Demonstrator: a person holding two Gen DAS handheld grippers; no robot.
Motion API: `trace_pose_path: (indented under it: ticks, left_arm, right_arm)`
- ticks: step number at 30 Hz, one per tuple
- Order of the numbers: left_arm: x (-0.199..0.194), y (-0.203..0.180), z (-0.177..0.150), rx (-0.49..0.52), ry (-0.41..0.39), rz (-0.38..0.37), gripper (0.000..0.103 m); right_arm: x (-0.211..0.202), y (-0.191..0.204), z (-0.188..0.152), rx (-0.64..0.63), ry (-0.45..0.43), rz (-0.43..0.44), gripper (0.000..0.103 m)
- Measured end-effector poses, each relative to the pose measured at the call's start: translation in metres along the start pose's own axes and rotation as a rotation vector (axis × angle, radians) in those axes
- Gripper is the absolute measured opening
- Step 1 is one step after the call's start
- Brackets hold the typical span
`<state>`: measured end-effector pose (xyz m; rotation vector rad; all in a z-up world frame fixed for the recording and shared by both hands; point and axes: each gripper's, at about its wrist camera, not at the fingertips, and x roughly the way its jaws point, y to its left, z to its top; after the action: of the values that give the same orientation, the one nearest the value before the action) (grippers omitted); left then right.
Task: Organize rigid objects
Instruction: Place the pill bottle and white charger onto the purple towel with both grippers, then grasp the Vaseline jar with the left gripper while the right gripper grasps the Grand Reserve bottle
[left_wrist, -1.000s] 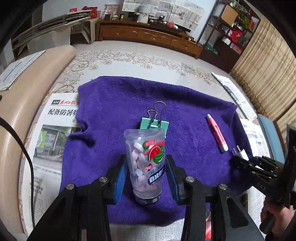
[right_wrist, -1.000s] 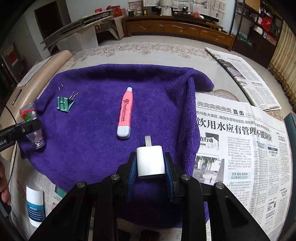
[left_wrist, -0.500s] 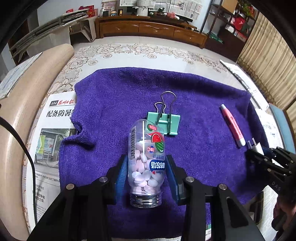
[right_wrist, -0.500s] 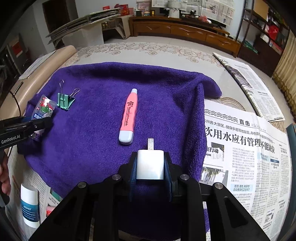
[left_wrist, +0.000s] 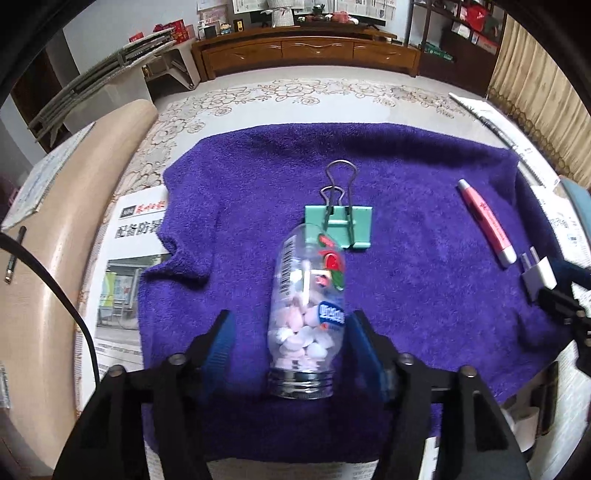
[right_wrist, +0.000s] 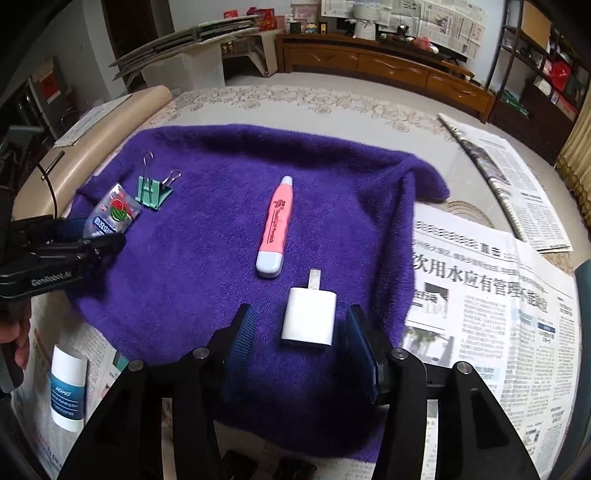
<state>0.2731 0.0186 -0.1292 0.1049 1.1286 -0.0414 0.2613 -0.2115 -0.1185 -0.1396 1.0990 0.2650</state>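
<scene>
A clear candy bottle (left_wrist: 306, 317) with a watermelon label lies on the purple towel (left_wrist: 406, 177), cap end toward the camera. My left gripper (left_wrist: 290, 314) straddles it, jaws opening, pads off the bottle. A white plug charger (right_wrist: 310, 317) lies flat on the towel (right_wrist: 221, 155) between the opening fingers of my right gripper (right_wrist: 299, 310), which do not touch it. A green binder clip (left_wrist: 338, 225) sits just beyond the bottle. A pink pen-shaped stick (right_wrist: 275, 221) lies beyond the charger.
Newspapers (right_wrist: 480, 277) cover the table right of the towel, with a folded one (right_wrist: 509, 177) farther back. A white and blue tube (right_wrist: 68, 387) lies at the near left. A tan padded edge (left_wrist: 48, 258) runs along the left. A hand (right_wrist: 14, 343) holds the left gripper.
Both grippers went from shut to open. The bottle tipped from upright to lying on the towel and was let go. The charger was released onto the towel.
</scene>
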Motion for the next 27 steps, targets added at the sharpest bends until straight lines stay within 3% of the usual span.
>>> trace_pose_path:
  ticks: [4, 6, 9, 11, 12, 22, 27]
  left_arm:
    - [-0.007, 0.002, -0.002, -0.024, -0.001, -0.015, 0.068]
    - [-0.017, 0.002, -0.004, -0.037, -0.028, -0.025, 0.084]
    - [-0.039, 0.0, -0.011, -0.036, -0.077, -0.02, 0.103]
    - [-0.055, -0.002, -0.019, -0.042, -0.101, -0.028, 0.103]
    - [-0.059, -0.001, -0.022, -0.048, -0.108, -0.033, 0.103]
    - [-0.078, -0.012, -0.097, -0.108, -0.038, -0.091, 0.103]
    - [-0.068, -0.028, -0.121, -0.129, 0.0, -0.077, 0.103]
  right_arm:
    - [-0.018, -0.004, -0.001, 0.013, -0.015, -0.01, 0.06]
    - [-0.031, -0.007, -0.003, 0.029, -0.031, -0.005, 0.062]
    - [-0.058, -0.008, -0.008, 0.049, -0.064, -0.022, 0.077]
    - [-0.074, -0.009, -0.014, 0.062, -0.091, -0.039, 0.097]
    - [-0.082, -0.01, -0.019, 0.076, -0.099, -0.045, 0.102]
    - [-0.106, -0.029, -0.087, 0.238, -0.051, -0.017, 0.103]
    - [-0.109, -0.029, -0.094, 0.257, -0.041, -0.006, 0.103]
